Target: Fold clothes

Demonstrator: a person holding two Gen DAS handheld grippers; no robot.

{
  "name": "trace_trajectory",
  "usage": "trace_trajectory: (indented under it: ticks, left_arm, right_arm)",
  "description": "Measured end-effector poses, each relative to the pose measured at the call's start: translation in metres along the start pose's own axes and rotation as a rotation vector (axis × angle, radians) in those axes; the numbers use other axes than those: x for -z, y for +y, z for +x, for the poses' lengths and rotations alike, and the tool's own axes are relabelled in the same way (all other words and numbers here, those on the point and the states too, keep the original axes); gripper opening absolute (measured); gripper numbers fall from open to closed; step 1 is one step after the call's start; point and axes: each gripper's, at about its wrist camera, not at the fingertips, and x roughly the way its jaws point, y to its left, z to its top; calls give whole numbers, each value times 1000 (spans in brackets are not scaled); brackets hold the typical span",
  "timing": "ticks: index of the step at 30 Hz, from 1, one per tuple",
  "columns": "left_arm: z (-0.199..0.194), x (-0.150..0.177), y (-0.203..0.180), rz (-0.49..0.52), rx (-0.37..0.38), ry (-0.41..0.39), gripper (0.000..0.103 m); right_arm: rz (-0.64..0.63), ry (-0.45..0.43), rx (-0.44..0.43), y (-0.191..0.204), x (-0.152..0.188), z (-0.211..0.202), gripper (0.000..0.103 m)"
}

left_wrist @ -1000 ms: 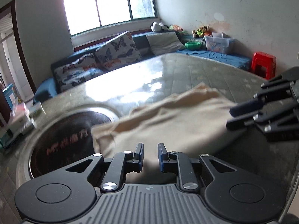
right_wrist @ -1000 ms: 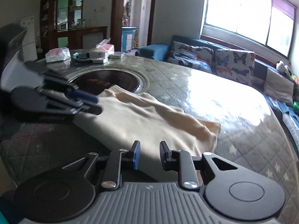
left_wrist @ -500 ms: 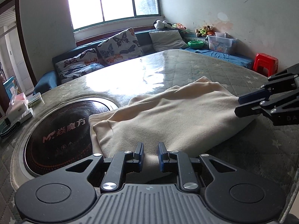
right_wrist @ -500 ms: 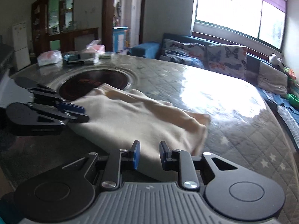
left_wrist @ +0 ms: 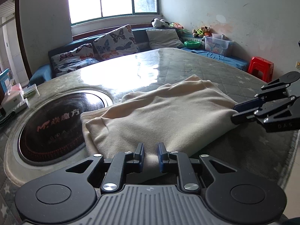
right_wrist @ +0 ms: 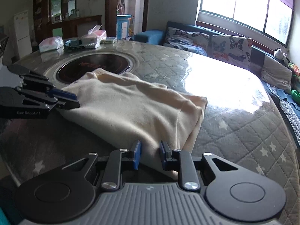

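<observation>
A cream garment [left_wrist: 159, 116] lies folded over on the round table, also in the right wrist view [right_wrist: 135, 112]. My left gripper [left_wrist: 151, 156] sits at its near edge, jaws narrowly apart with cloth between them. It shows from the side in the right wrist view [right_wrist: 73, 101]. My right gripper [right_wrist: 150, 156] sits at the opposite edge, jaws a little wider apart, cloth between them. It shows from the side in the left wrist view [left_wrist: 236, 112], at the cloth's right edge.
A dark round hotplate [left_wrist: 56, 123] is set into the table [left_wrist: 187, 69], left of the garment. Tissue packs and boxes [right_wrist: 84, 39] stand at the table's far edge. A sofa with butterfly cushions [left_wrist: 112, 41] and a red stool [left_wrist: 260, 69] stand beyond.
The garment has come down flat onto the table. Both grippers have lowered to its edges, and the right gripper's jaws have opened slightly.
</observation>
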Motion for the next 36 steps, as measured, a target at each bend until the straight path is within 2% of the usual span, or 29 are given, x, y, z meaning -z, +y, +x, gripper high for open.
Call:
trace_trajectory:
  ticks: [3, 9, 14, 16, 24, 32, 36]
  left_arm:
    - [-4, 1, 0, 3, 13, 0, 17]
    - [-3, 0, 1, -5, 17, 1, 18]
    - [-5, 1, 1, 5, 14, -4, 18]
    - [-6, 0, 2, 4, 19, -2, 18]
    - [-2, -19, 16, -37, 18, 0, 20]
    - [28, -34, 50, -137, -37, 45, 20]
    - [39, -38, 61, -153, -63, 54, 20]
  right_arm:
    - [-38, 9, 16, 7, 5, -9, 20]
    - [7, -55, 17, -4, -8, -24, 20]
    - [91, -43, -9, -18, -15, 0, 20]
    - [93, -14, -5, -20, -11, 11, 20]
    - [77, -47, 1, -29, -37, 16, 20]
    - [118, -22, -43, -42, -68, 59, 20]
    - [123, -9, -42, -44, -72, 76, 20]
